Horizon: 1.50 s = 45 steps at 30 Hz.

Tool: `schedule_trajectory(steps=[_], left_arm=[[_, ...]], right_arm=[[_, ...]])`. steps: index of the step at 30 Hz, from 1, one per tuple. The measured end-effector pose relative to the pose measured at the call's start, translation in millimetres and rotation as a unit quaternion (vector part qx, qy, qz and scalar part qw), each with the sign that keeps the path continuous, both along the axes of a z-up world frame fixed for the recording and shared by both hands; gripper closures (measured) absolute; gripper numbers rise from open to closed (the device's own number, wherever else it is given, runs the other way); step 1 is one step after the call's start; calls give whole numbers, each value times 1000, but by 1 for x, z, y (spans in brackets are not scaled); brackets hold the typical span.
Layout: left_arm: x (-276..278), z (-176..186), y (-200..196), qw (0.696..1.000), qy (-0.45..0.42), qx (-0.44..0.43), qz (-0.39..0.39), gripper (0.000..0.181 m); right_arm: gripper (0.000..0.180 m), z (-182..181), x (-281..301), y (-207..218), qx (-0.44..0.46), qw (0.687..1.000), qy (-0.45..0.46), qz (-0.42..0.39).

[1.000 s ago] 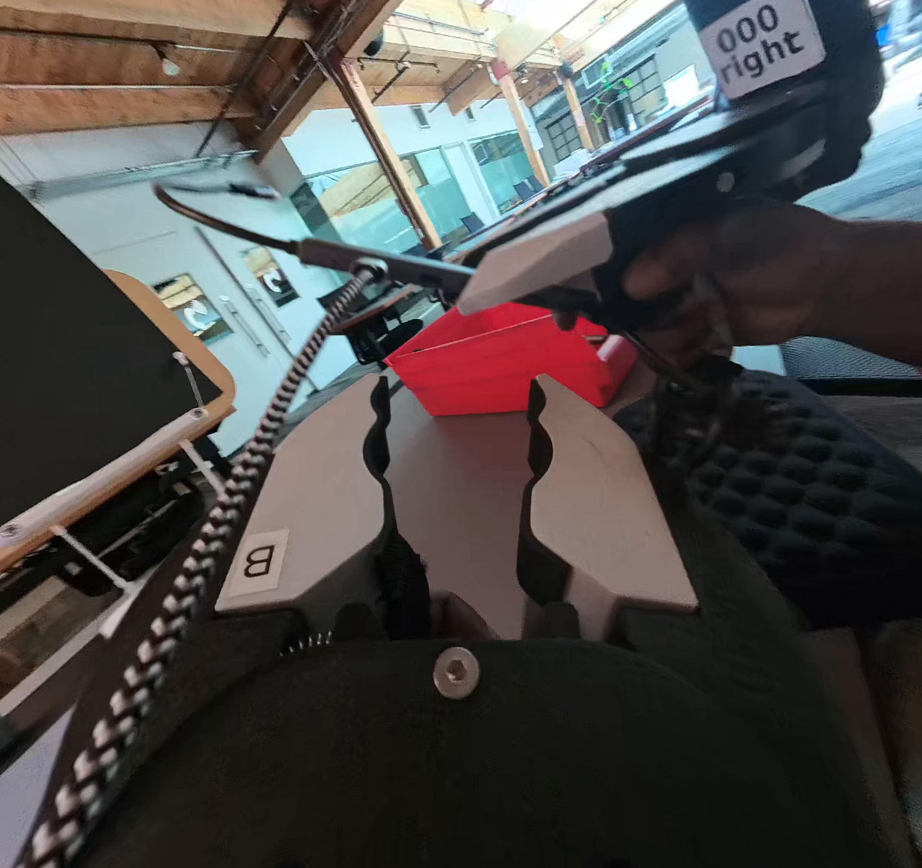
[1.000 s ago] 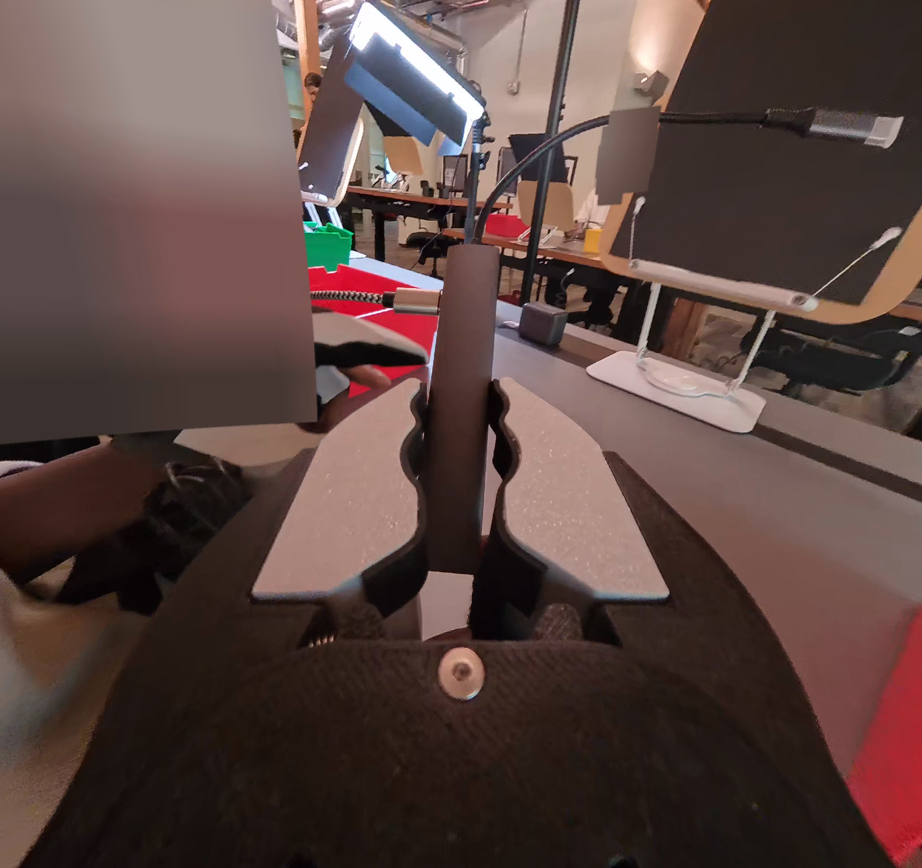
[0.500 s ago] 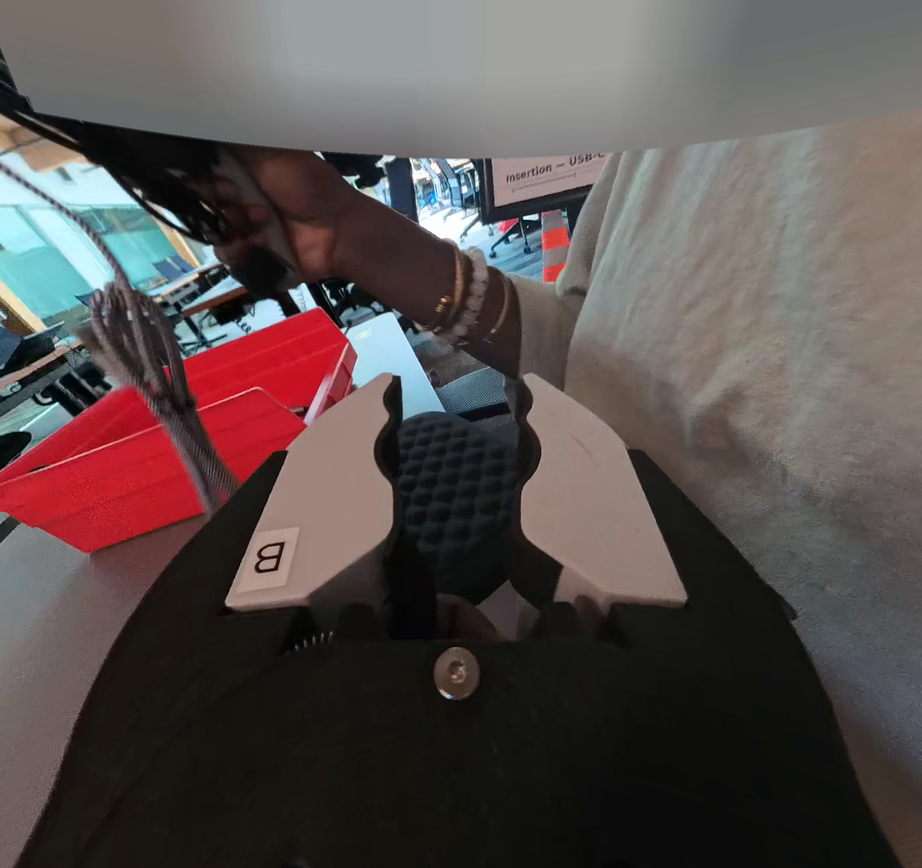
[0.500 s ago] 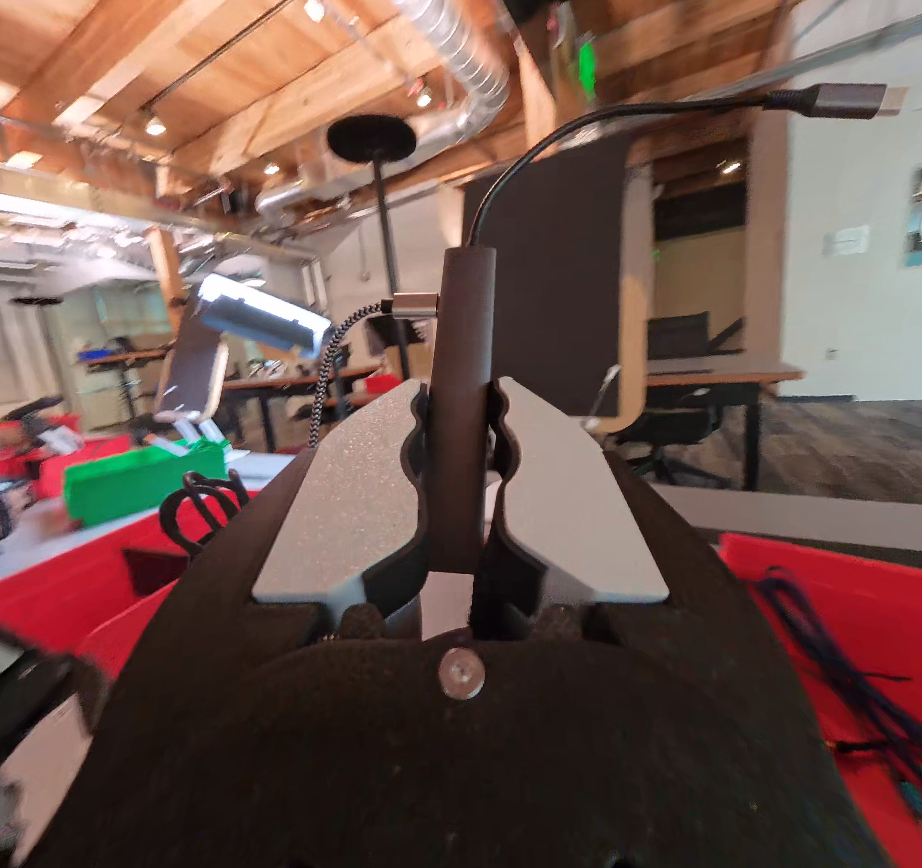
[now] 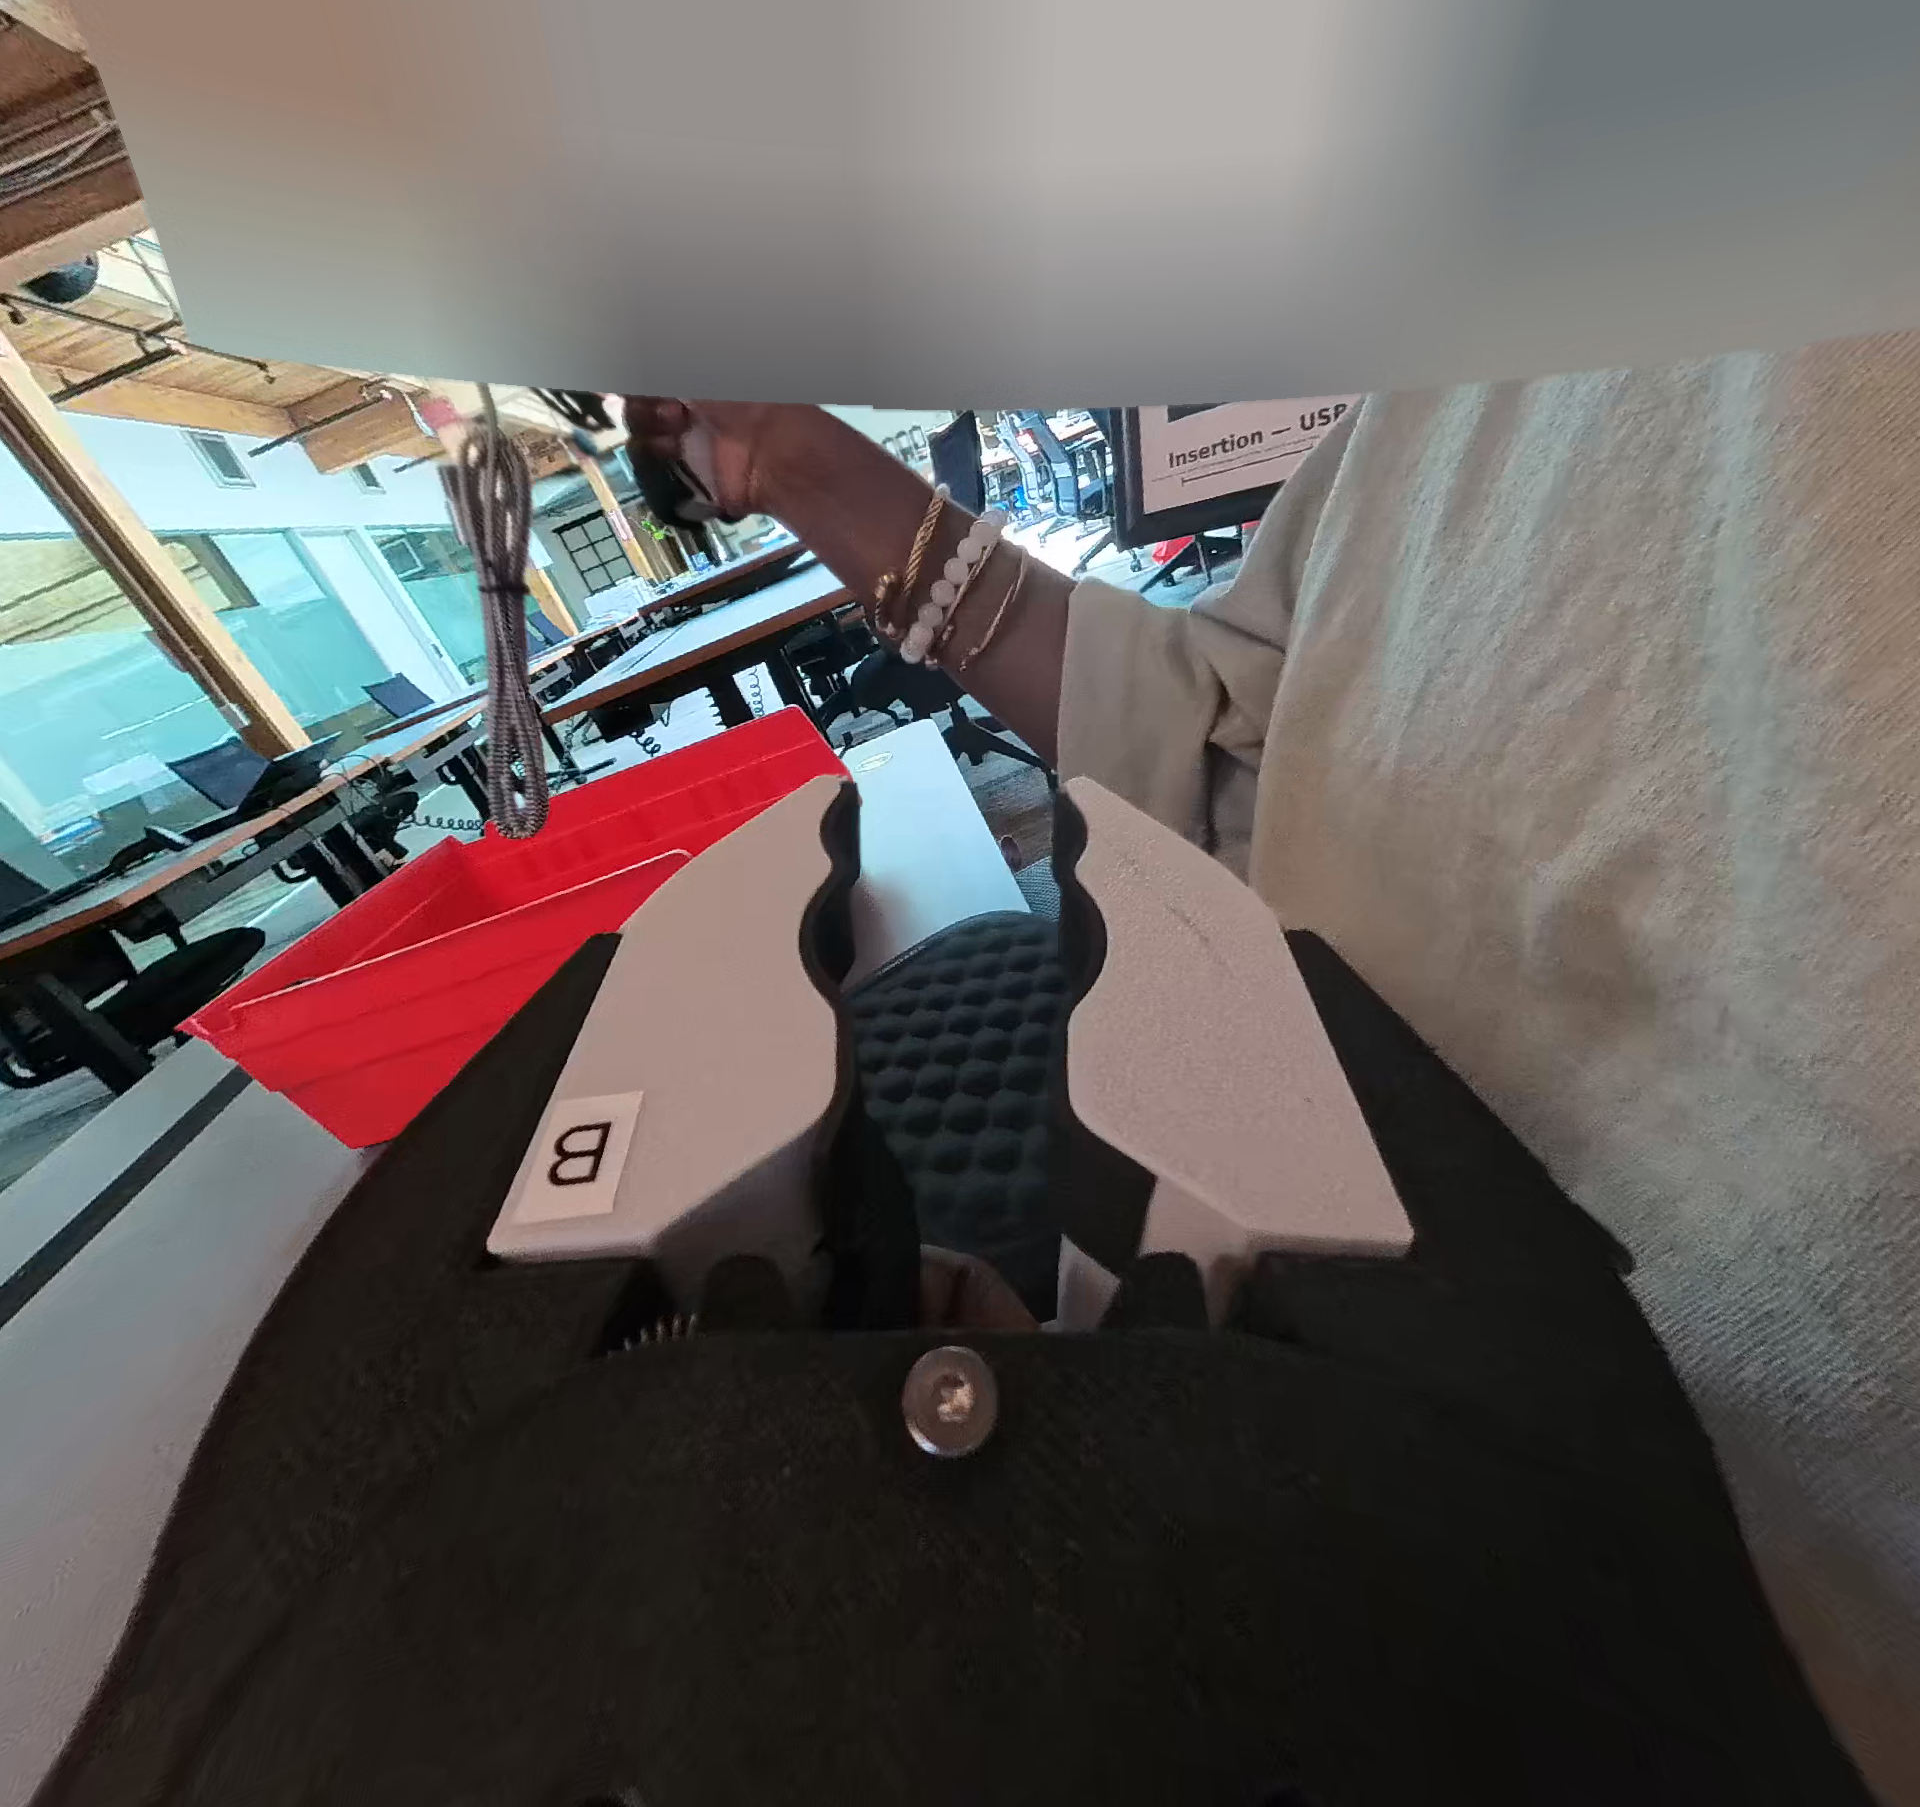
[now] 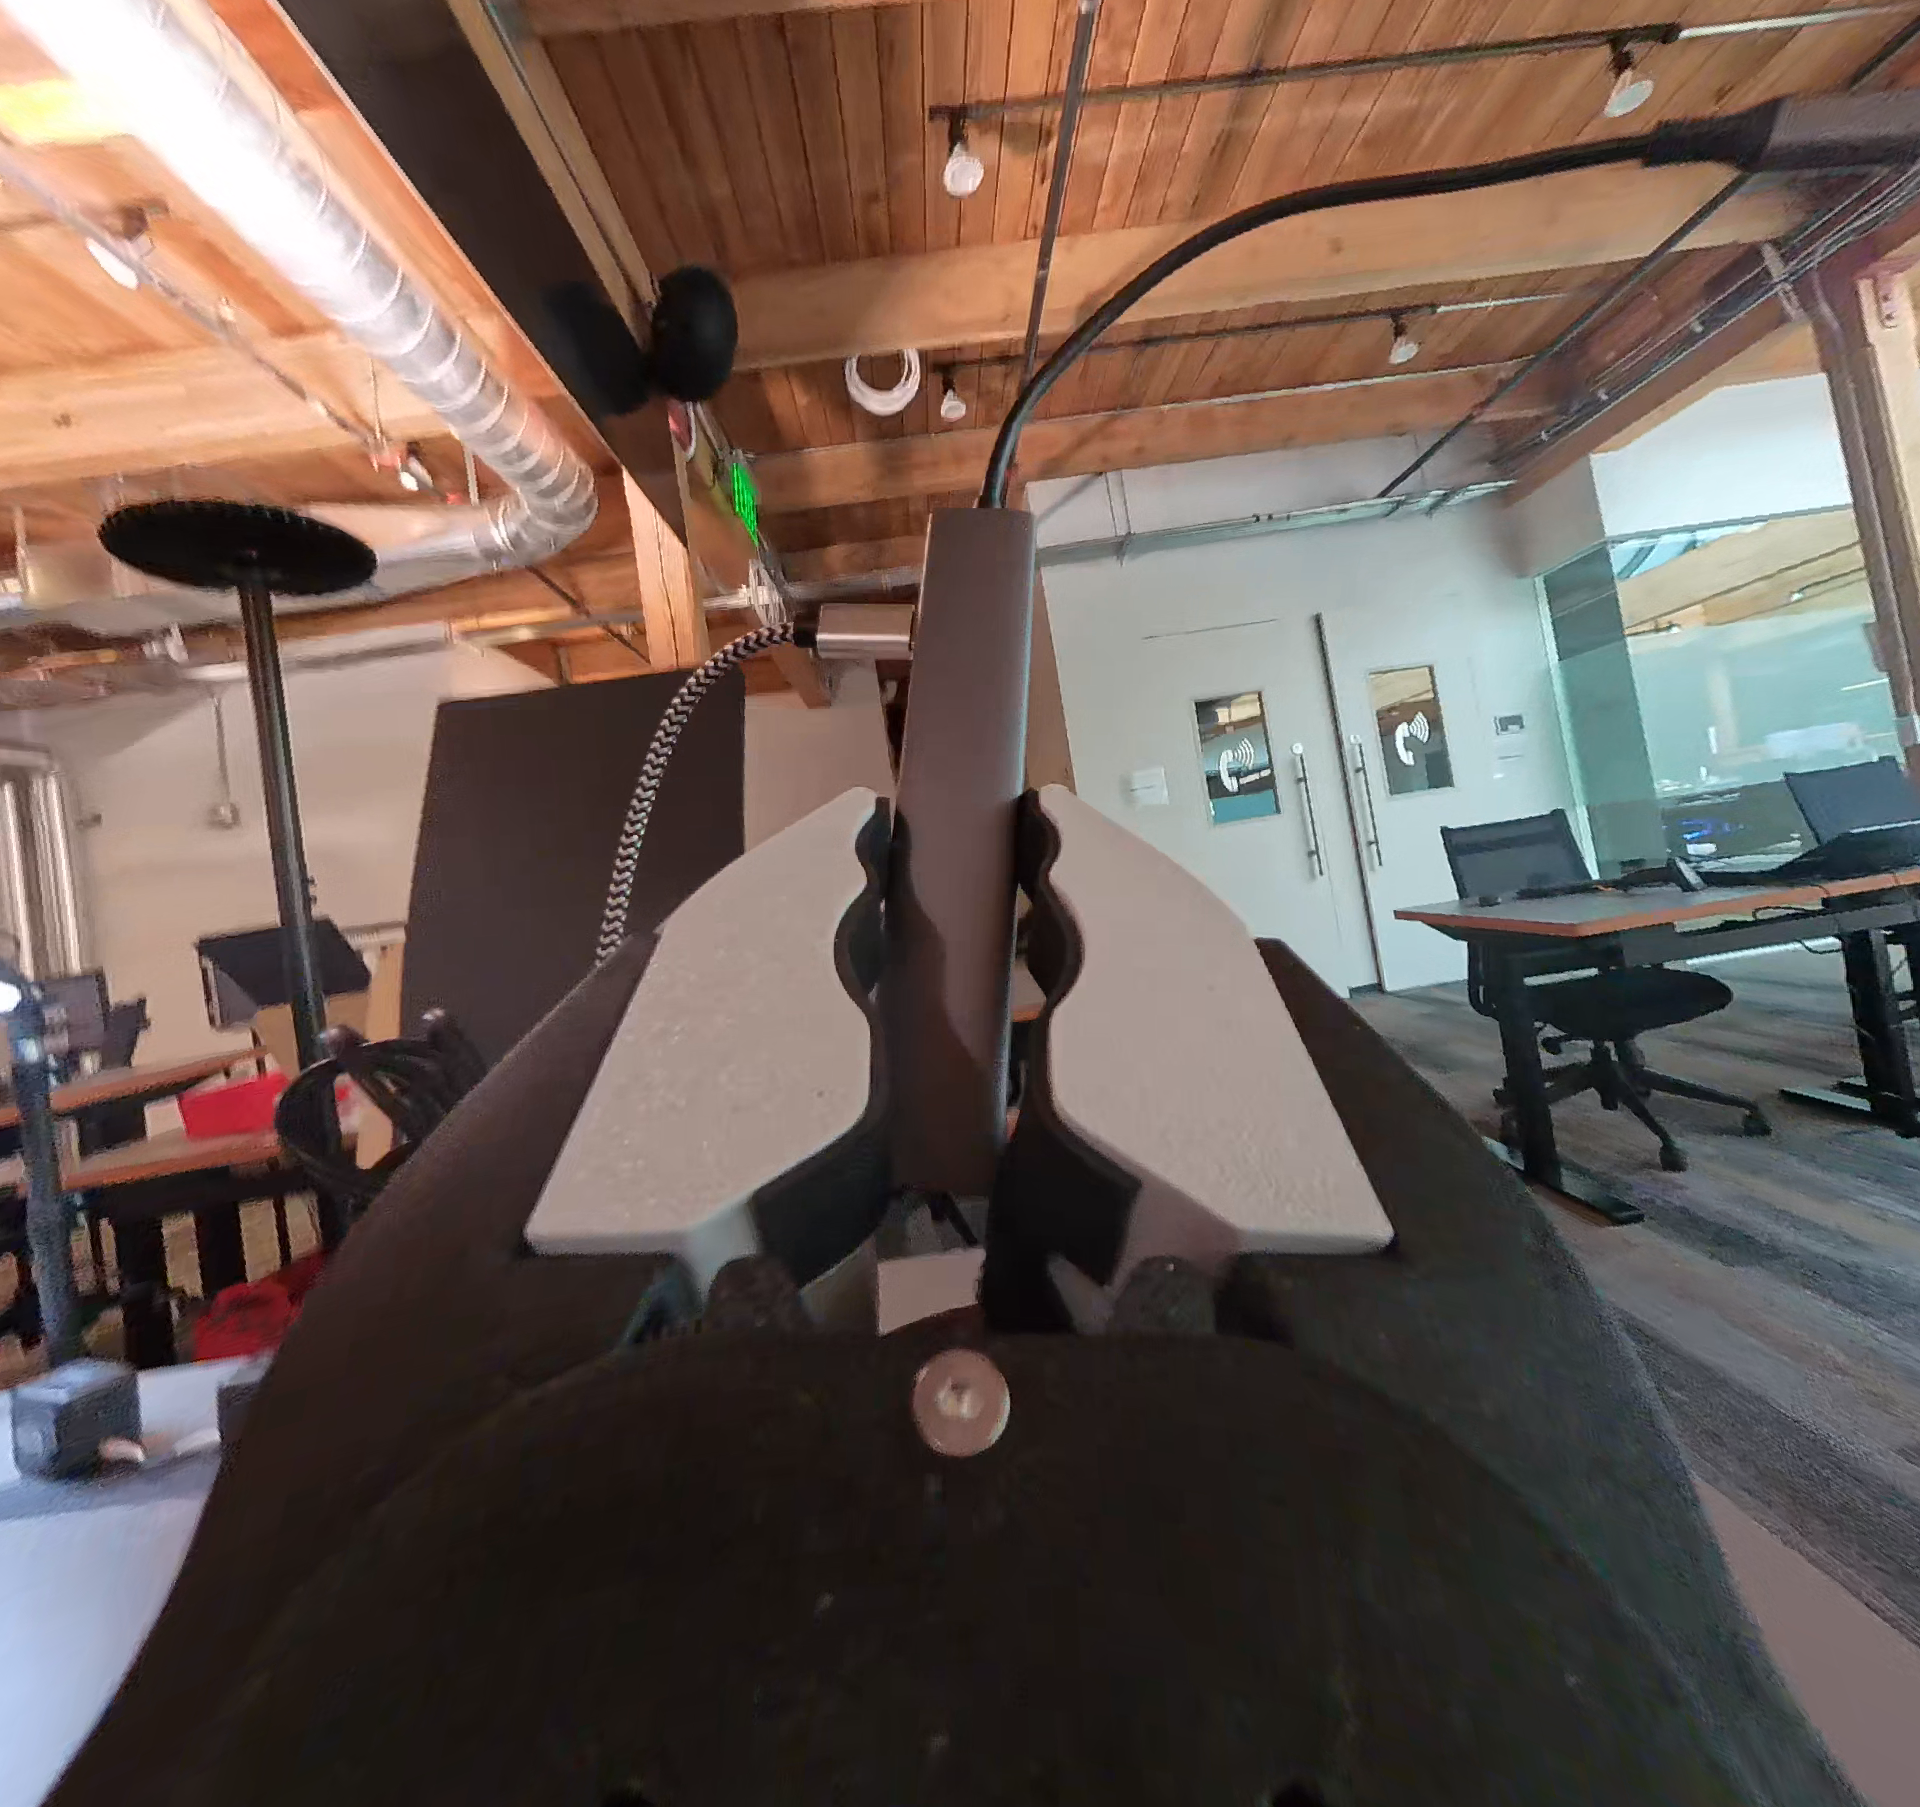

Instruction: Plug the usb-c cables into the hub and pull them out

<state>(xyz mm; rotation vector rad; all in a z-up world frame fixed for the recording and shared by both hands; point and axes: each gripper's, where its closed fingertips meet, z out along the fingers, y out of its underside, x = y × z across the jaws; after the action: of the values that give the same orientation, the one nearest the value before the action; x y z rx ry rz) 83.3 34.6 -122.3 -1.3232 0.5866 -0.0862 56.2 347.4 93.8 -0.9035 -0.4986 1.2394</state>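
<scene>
My right gripper (image 6: pixel 961 807) is shut on a dark grey hub (image 6: pixel 966 718), held up and tilted towards the ceiling. A black-and-white braided cable (image 6: pixel 644 801) is plugged by its silver connector (image 6: pixel 862 633) into the hub's left side. The hub's own black lead (image 6: pixel 1143 282) curves up to a grey plug (image 6: pixel 1829 131) at the top right. My left gripper (image 5: pixel 951 822) is open and empty, low down, pointing at the person's torso. In the left wrist view the braided cable (image 5: pixel 509 635) hangs in a loop from above the red bin (image 5: pixel 499 926). A blurred patch hides the right gripper there.
The person's raised arm with bracelets (image 5: pixel 935 594) and beige shirt (image 5: pixel 1558 822) fill the right of the left view. A black mesh seat (image 5: pixel 956 1019) lies beyond my left fingers. A black stand with a round top (image 6: pixel 239 552), a small dark cube (image 6: pixel 73 1414) and desks with chairs (image 6: pixel 1621 1009) surround the table. The tips of one gripper are about 40 centimetres away from the tips of the other.
My right gripper has risen and tilted upward with the hub, and the plugged braided cable now hangs from it. My left gripper has swung round towards the person and stays open.
</scene>
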Motion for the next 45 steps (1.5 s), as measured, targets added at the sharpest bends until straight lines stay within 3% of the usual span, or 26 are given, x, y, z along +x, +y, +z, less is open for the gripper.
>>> schedule_trajectory(steps=[7,14,18,24,26,29,32,34,36,39,43,45], left_arm=[[-4,0,2,1000,5,3,14,146],[-14,5,3,998,10,29,50,148],[-24,12,3,996,0,51,78,150],[-35,23,0,991,-37,79,97,155],[-40,29,-3,988,-49,101,105,157],[-46,34,-5,984,-52,124,117,158],[-52,35,-6,980,-51,134,138,155],[-53,37,-7,978,-49,142,141,152],[-53,39,-9,977,-50,149,141,151],[-53,41,-9,977,-52,152,141,151],[-51,45,-11,976,-54,154,146,151],[-49,49,-11,976,-55,149,147,151]], right_arm=[[156,-44,-32,12,52,994,-82,-50],[156,-158,-74,22,68,951,-292,-74],[156,-217,-81,34,82,898,-415,-124],[156,-308,-83,27,16,780,-625,-24],[156,-318,-81,26,24,749,-662,-23],[148,-296,-83,30,46,770,-632,-73],[123,-263,-81,18,45,820,-566,-71],[111,-239,-77,0,38,861,-505,-42],[101,-221,-72,-35,27,890,-454,42],[106,-229,-61,-94,41,869,-467,158],[119,-274,-60,-120,84,813,-561,135],[155,-284,-68,-119,100,809,-570,98]])
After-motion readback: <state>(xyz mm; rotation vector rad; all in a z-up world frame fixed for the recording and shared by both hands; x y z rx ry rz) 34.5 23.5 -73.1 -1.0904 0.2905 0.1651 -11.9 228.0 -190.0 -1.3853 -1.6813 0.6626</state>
